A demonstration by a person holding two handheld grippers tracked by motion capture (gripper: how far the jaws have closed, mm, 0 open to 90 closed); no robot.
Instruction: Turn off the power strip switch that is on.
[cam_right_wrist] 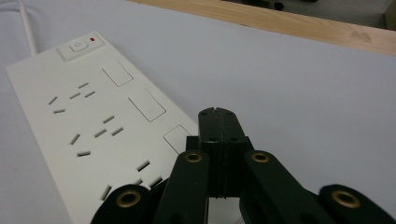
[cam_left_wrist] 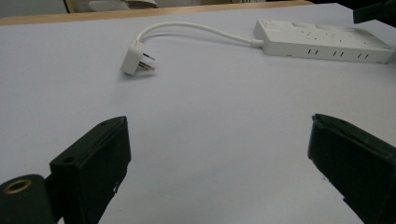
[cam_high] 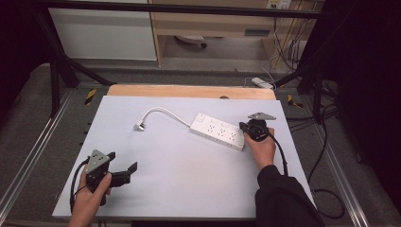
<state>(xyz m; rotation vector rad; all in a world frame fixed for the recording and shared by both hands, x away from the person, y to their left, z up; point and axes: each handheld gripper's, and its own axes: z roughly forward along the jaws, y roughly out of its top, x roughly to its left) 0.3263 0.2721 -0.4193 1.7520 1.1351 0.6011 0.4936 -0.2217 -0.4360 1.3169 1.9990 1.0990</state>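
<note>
The counter is a wide, pale sheet with a strip of bare wood along its far edge. On it lies the white power strip, set slantwise in the far right part of the sheet; every place below is given from this strip.

Its white cord leaves the strip's far left end, arcs away to the left and ends in the white plug, which lies on its side well to the left of the strip with its prongs showing.

The right tool sits at the strip's near right end, held from the near side by the person's right hand. In the right gripper view its two jaws are pressed together with nothing between them, their tips just over the strip's corner, beside the last socket; whether they touch the strip I cannot tell.

The left tool is well apart from the strip, far to the near left, low over the sheet in the left hand. Its jaws stand wide, bare sheet between them.
</note>
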